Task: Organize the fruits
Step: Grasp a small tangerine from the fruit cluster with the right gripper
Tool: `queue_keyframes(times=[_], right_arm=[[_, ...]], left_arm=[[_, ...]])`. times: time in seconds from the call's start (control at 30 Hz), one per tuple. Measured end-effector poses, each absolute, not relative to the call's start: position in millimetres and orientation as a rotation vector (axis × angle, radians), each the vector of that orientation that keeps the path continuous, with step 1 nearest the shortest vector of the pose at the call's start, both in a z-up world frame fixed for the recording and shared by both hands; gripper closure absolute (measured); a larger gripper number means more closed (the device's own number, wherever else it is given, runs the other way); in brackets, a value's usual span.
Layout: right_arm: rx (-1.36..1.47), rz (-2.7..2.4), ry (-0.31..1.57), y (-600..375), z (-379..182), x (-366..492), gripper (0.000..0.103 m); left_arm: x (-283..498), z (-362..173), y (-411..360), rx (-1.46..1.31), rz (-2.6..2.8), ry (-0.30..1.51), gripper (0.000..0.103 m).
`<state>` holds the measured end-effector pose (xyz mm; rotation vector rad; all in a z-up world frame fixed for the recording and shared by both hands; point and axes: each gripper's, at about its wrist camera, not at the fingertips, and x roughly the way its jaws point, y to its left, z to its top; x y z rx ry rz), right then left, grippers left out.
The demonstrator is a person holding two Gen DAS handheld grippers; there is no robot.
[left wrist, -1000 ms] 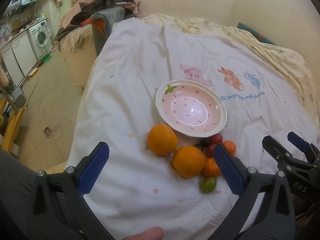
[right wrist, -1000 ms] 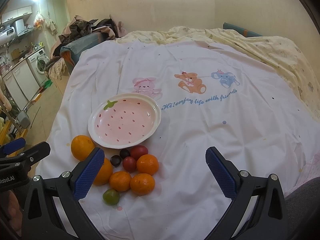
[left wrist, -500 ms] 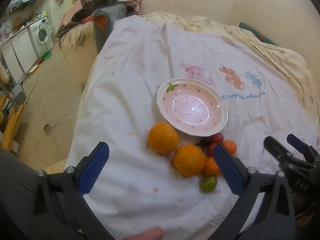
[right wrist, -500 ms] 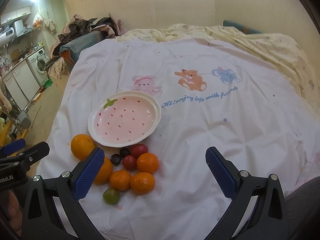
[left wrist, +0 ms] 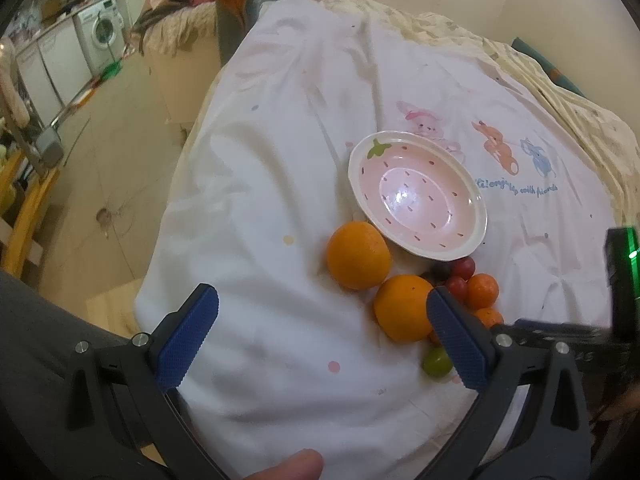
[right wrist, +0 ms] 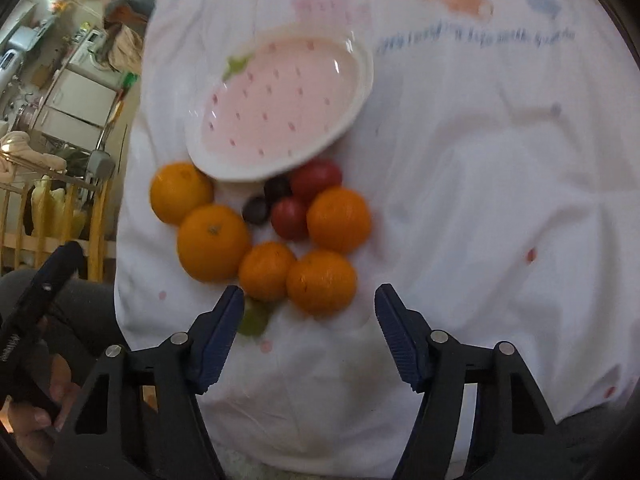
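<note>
Left wrist view looks steeply down from the bed's left edge. Right wrist view sits nearer, angled down over the fruit cluster (right wrist: 276, 236). Both share the strawberry bowl (left wrist: 478, 222) and white sheet (right wrist: 480, 200).

The pink strawberry-patterned ceramic bowl (right wrist: 280, 108) lies clear inside, its rim open from 12 o'clock and 3 o'clock, where only bare white printed bedsheet (right wrist: 500, 200) spreads. Toward 6 and 7 o'clock of the bowl the way is crowded: two large oranges (right wrist: 214, 242), three small tangerines (right wrist: 321, 282), red cherry tomatoes (right wrist: 316, 178) and dark grapes (right wrist: 256, 210) lie packed, touching or nearly so, right against the rim. A green grape (right wrist: 254, 320) sits at the cluster's 6 o'clock, just beside the right gripper (right wrist: 308, 332), whose jaws, just narrowed, stand apart with nothing between them. Bare sheet lies between the left gripper (left wrist: 320, 340) fingers, wide apart.
</note>
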<state>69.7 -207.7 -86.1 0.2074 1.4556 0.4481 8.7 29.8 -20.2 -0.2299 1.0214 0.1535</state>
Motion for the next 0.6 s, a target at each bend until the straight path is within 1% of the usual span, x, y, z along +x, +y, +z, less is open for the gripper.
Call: queue_keyframes(times=[0.07, 0.17, 0.23, 0.27, 0.3, 0.43, 0.6], right_arm=[[0.204, 0.451, 1.475, -204.3, -94.5, 68.4, 0.034], [0.186, 0.462, 1.481, -200.5, -97.4, 68.6, 0.037], [0.184, 0.468, 1.489, -200.6, -99.2, 69.4, 0.048], [0.174, 0.463, 1.493, -201.1, -98.7, 72.3, 0.051], [0.165, 0.457, 1.493, -203.2, -99.6, 73.5, 0.058], [0.183, 0.459, 1.477, -211.7, -95.7, 71.8, 0.059], [0.223, 0.462, 1.399, -220.6, -73.5, 70.6, 0.059]], left_arm=[[8.8, -21.0, 31.9, -0.235, 0.155, 1.027, 0.0], [9.7, -21.6, 31.2, -0.234, 0.155, 1.037, 0.0], [10.5, -21.7, 30.2, -0.233, 0.147, 1.043, 0.001], [10.5, -21.9, 29.8, -0.231, 0.145, 1.044, 0.0], [10.5, -22.0, 29.5, -0.228, 0.143, 1.044, 0.0], [10.2, -23.4, 28.7, -0.222, 0.139, 1.05, 0.0], [9.7, -26.5, 26.5, -0.209, 0.132, 1.065, 0.0]])
